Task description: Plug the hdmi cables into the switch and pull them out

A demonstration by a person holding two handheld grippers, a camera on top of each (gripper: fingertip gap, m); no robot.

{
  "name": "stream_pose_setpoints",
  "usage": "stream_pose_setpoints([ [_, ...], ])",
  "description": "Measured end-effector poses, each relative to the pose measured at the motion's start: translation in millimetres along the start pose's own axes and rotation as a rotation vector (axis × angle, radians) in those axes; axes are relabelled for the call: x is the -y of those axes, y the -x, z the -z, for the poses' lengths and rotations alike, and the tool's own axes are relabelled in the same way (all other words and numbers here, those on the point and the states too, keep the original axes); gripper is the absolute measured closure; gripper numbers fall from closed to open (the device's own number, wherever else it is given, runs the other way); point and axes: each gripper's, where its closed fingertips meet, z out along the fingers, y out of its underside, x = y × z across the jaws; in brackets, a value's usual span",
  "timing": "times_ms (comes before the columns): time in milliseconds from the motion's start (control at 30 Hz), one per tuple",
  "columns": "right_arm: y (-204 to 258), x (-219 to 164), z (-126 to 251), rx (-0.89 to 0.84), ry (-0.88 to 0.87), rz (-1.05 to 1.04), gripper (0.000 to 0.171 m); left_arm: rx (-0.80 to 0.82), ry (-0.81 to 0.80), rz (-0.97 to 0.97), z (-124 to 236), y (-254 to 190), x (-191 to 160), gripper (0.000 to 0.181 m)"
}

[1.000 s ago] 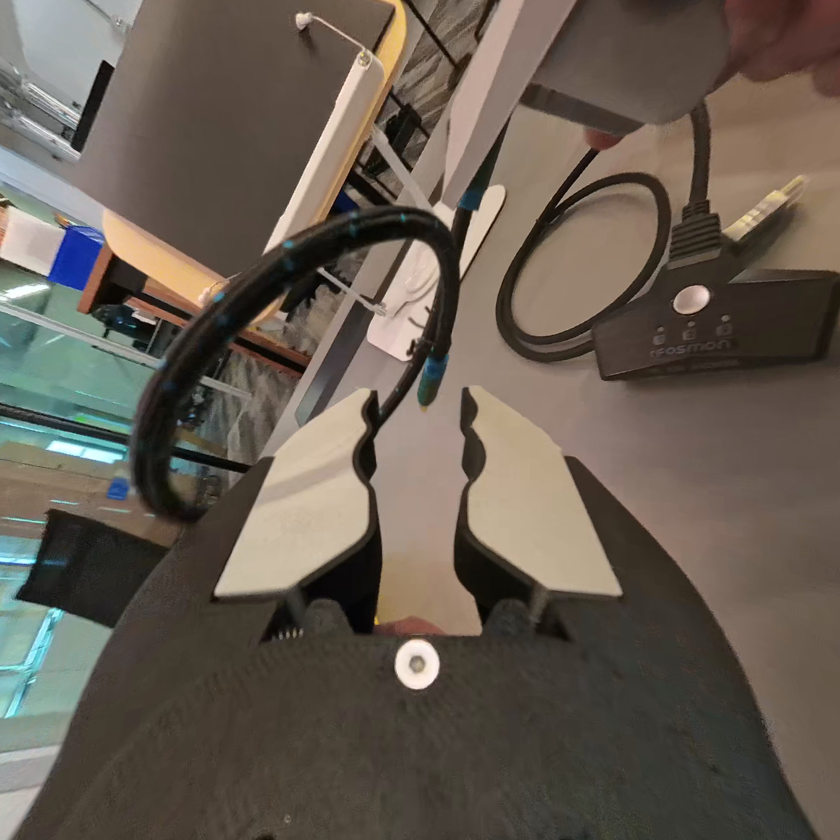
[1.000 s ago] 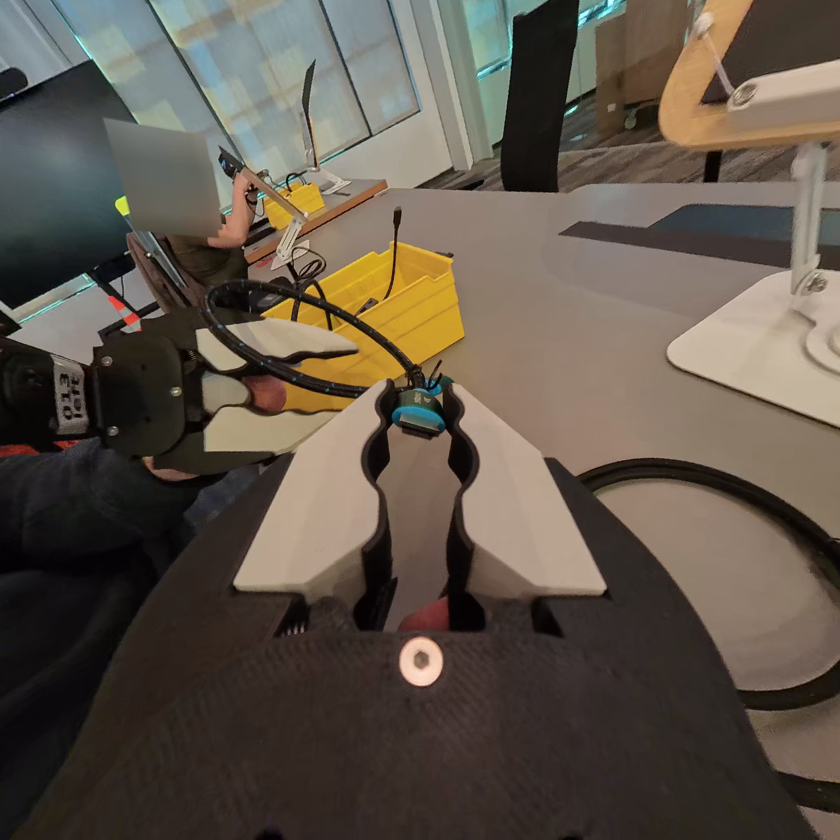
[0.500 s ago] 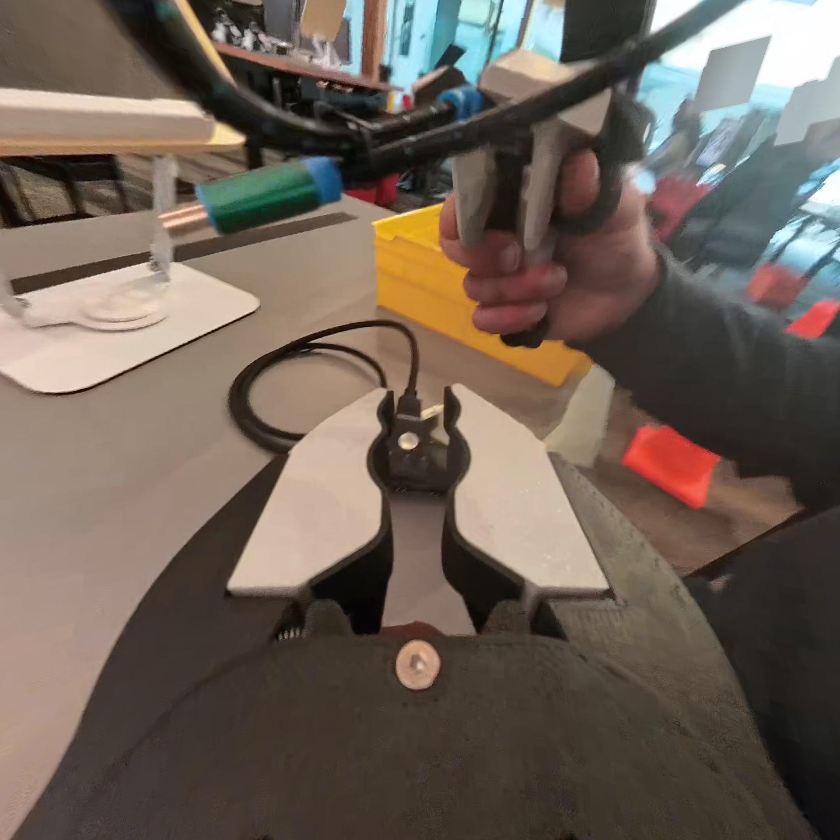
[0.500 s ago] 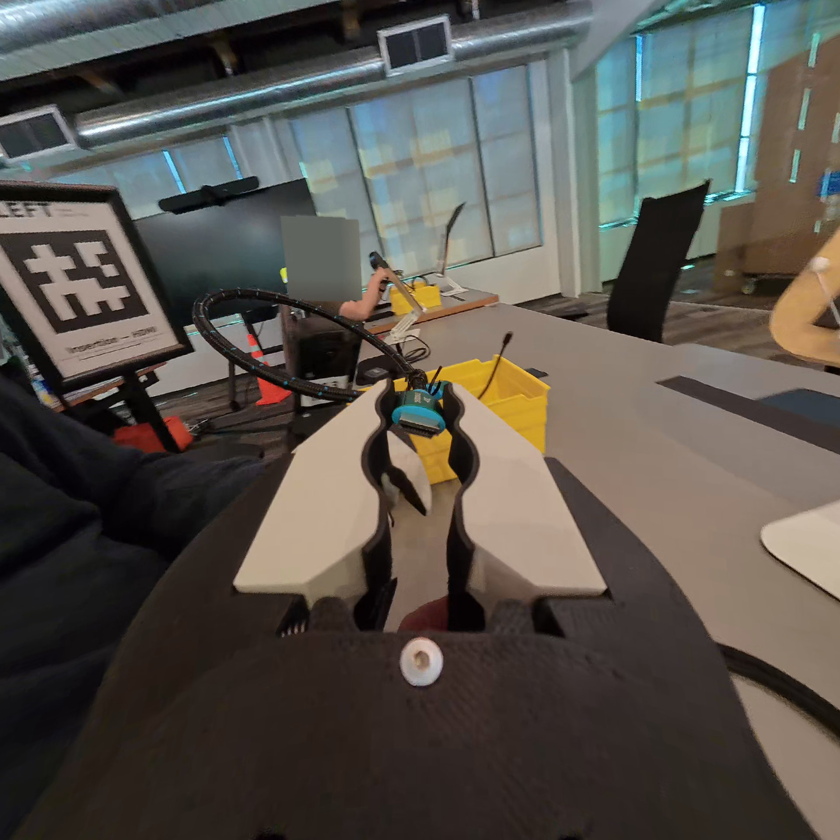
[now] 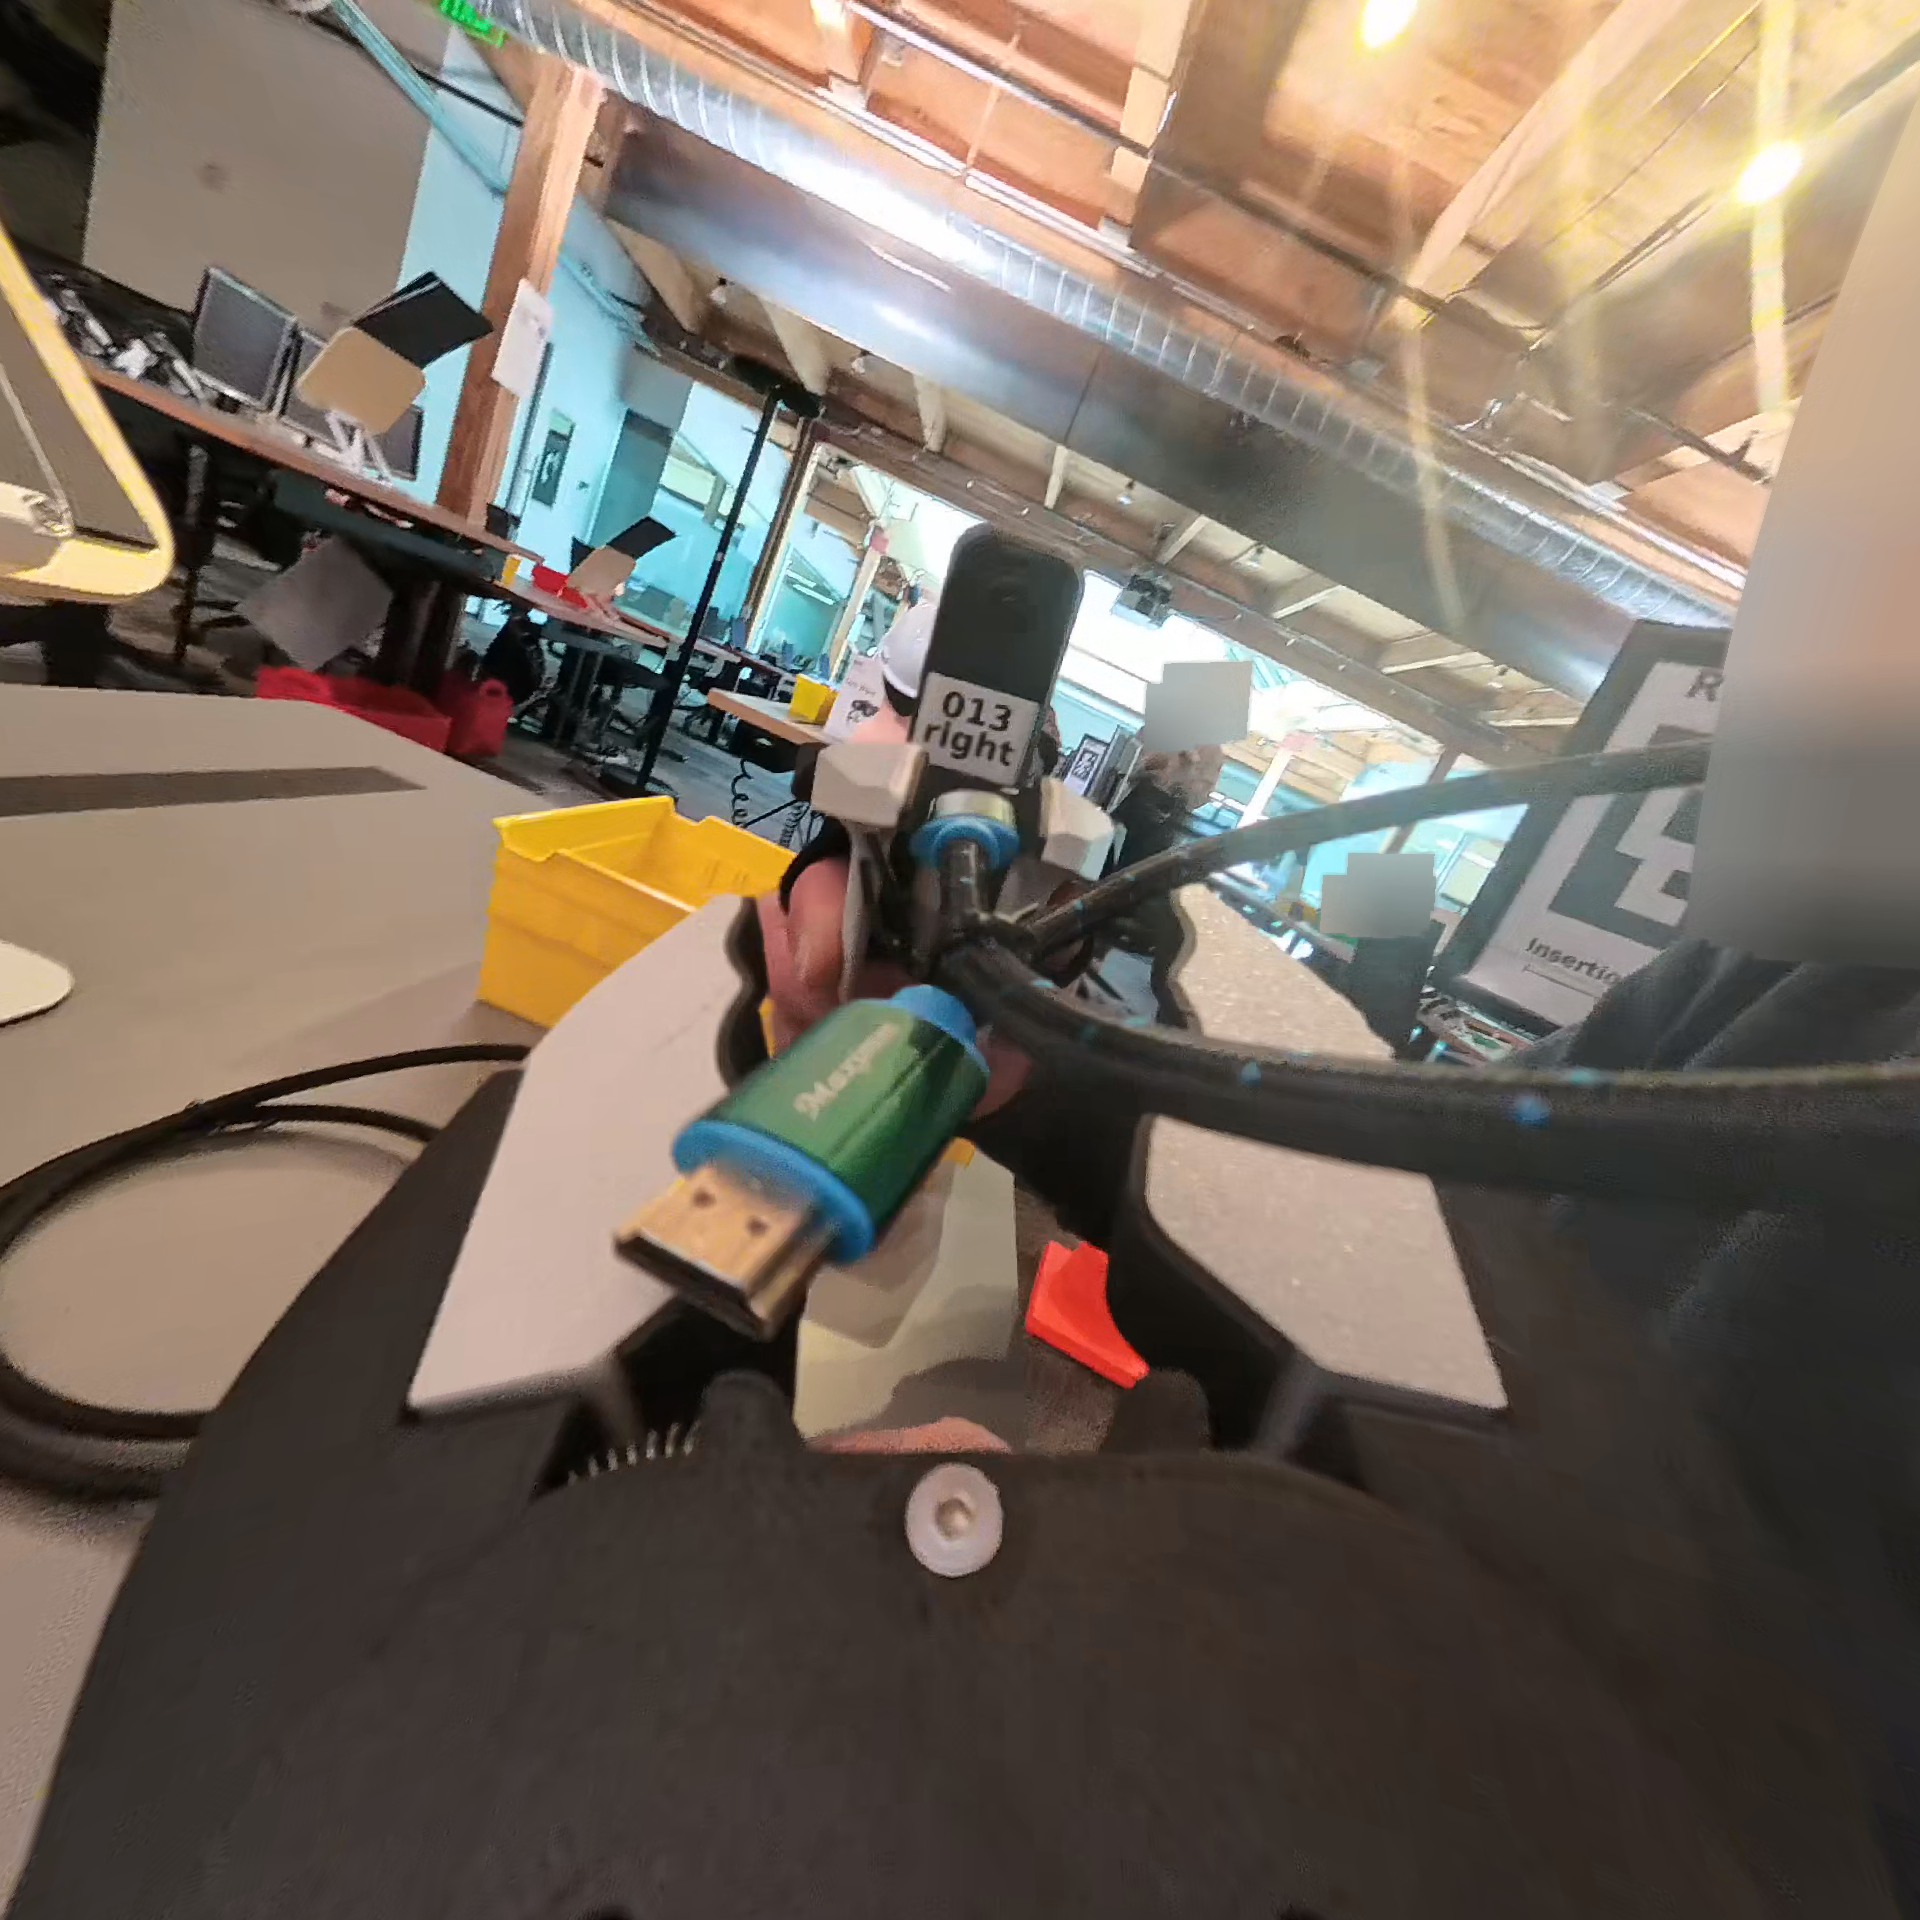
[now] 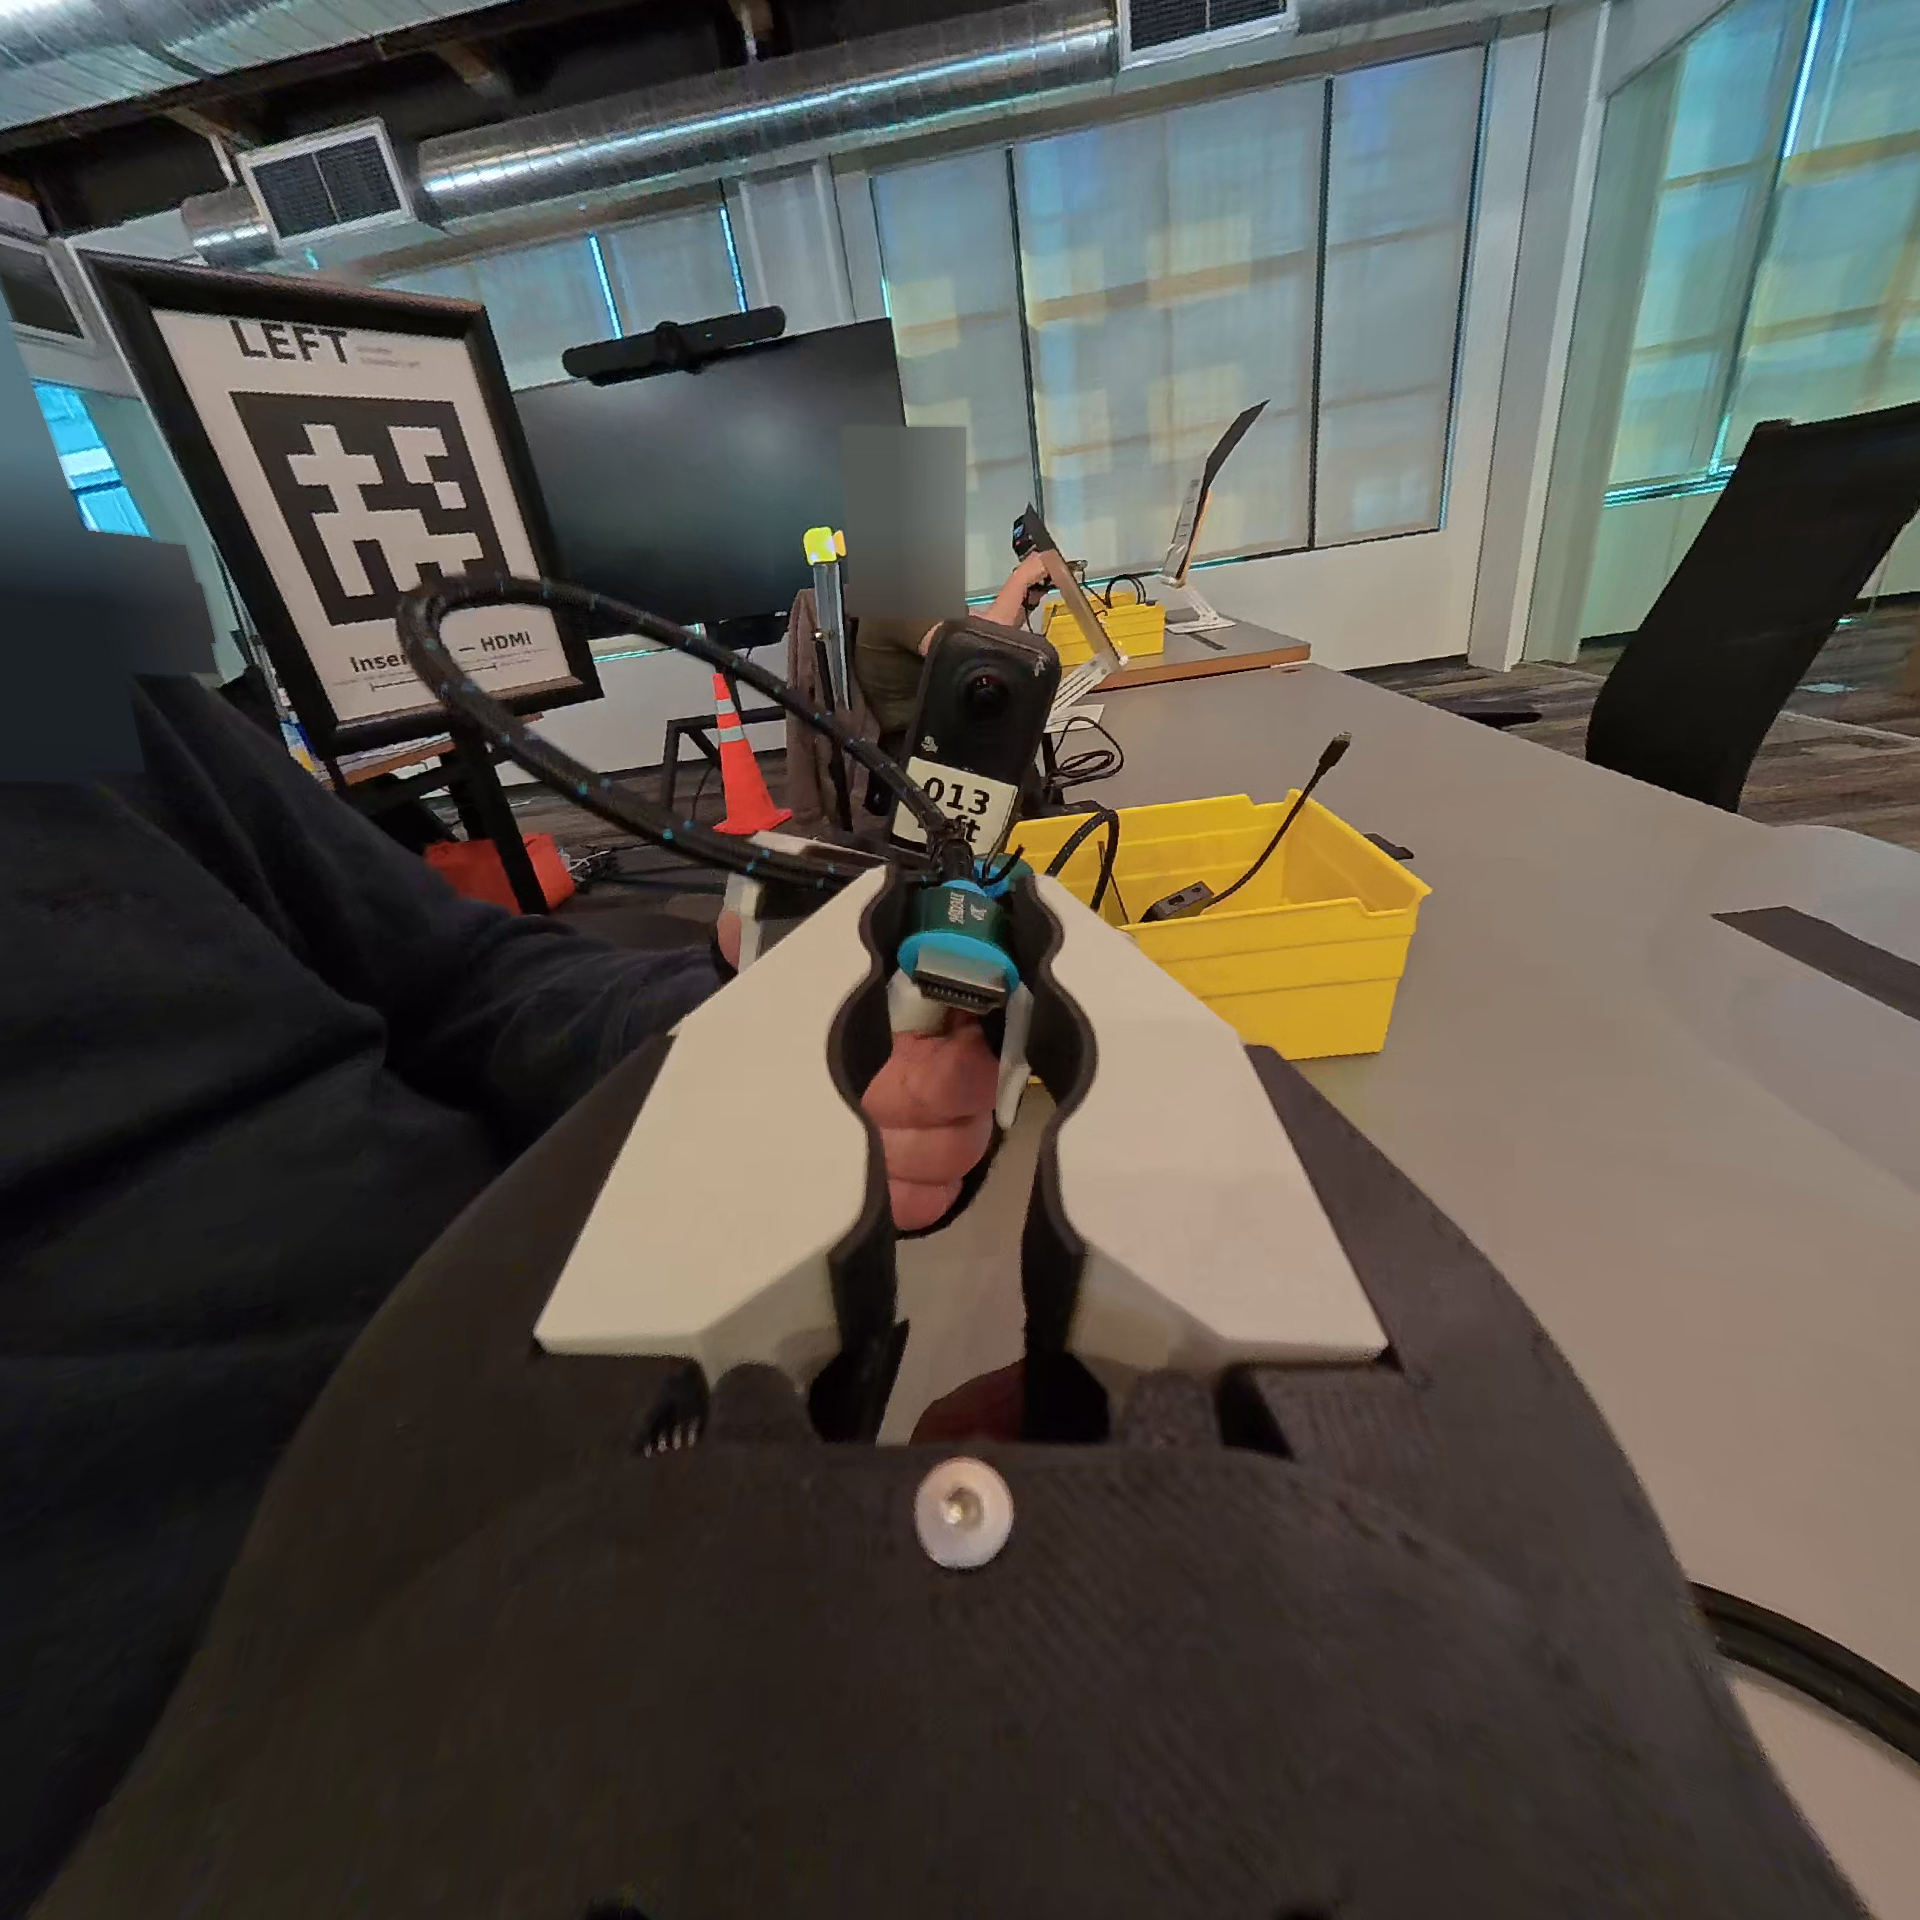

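A black braided HDMI cable (image 5: 1299,1081) has a green plug with blue collars at each end. My right gripper (image 6: 956,894) is shut on one plug (image 6: 951,930), its metal end pointing back at the camera; the cable (image 6: 582,748) loops up to the left. The other plug (image 5: 842,1122), with a gold connector, hangs loose in the gap between my left gripper's (image 5: 956,935) wide-open fingers, touching neither. The right gripper (image 5: 956,831) faces it from just beyond. The switch is out of view.
A yellow bin (image 5: 582,904) with small cables stands on the grey table (image 6: 1610,1091), also in the right wrist view (image 6: 1278,935). A thin black cable (image 5: 94,1153) coils on the table at left. A framed marker sign (image 6: 364,499) and a dark sleeve (image 6: 260,1039) are at left. My left and right fingertips are right by each other.
The left gripper has tilted up off the table and opened wider; the switch has left its view. The loose plug now hangs between its fingers. The right gripper still holds its plug.
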Motion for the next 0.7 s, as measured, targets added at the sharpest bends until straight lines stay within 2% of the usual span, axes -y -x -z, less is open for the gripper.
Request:
stream_pose_setpoints([
  [133, 2.9, -0.2, 1.2, 0.026, 0.016, -0.008, 0.153, -0.084, -0.051, 0.033, -6.3, -11.7, 7.4, 0.122],
  [300, 3.2, -1.0, 0.7, 0.033, 0.031, -0.026, 0.153, -0.045, -0.078, -0.010, -8.0, -8.7, 7.7, 0.140],
  [500, 2.8, -2.3, 3.0, 0.003, 0.080, -0.003, 0.153, -0.012, -0.091, -0.035, -6.4, -7.3, 7.5, 0.146],
  [700, 5.5, -2.5, 6.9, -0.003, 0.102, 0.040, 0.153, -0.027, -0.083, -0.029, -8.2, -10.9, 6.7, 0.144],
])
